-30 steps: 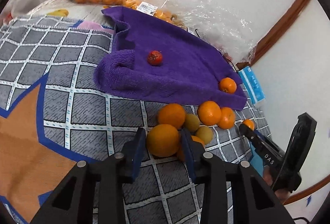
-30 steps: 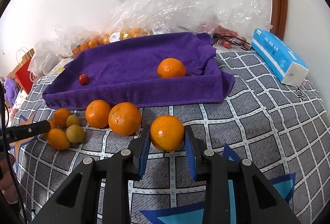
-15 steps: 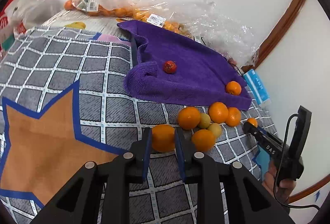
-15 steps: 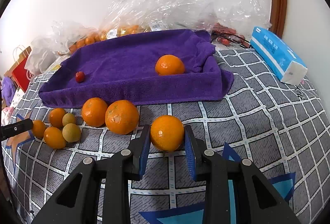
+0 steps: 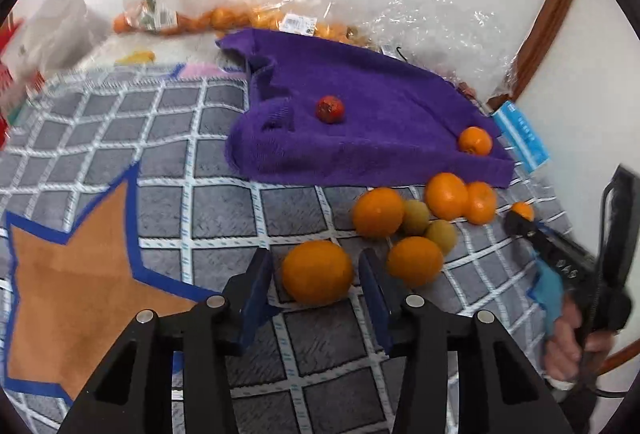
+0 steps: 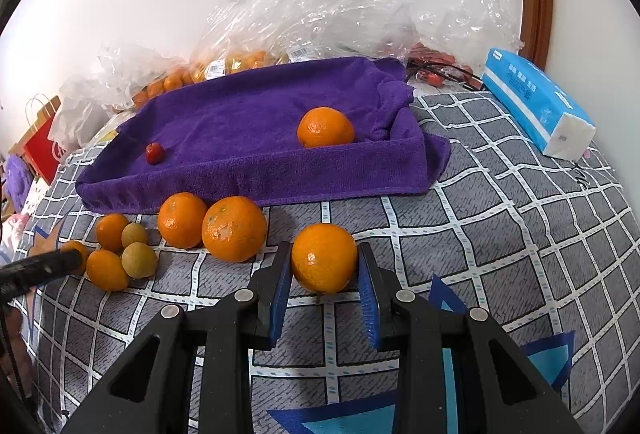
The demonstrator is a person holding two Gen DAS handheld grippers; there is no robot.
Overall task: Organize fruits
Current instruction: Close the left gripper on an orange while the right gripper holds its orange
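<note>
Between the right gripper's (image 6: 323,288) clamped fingers sits an orange (image 6: 324,257); the purple towel tray (image 6: 256,170) lies straight ahead, while the left gripper's (image 5: 316,284) fingers are opening around another orange (image 5: 317,271).

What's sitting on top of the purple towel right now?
On the purple towel lie one orange near its right end and a small red fruit near its left. Whatever lies under the draped towel is covered.
</note>
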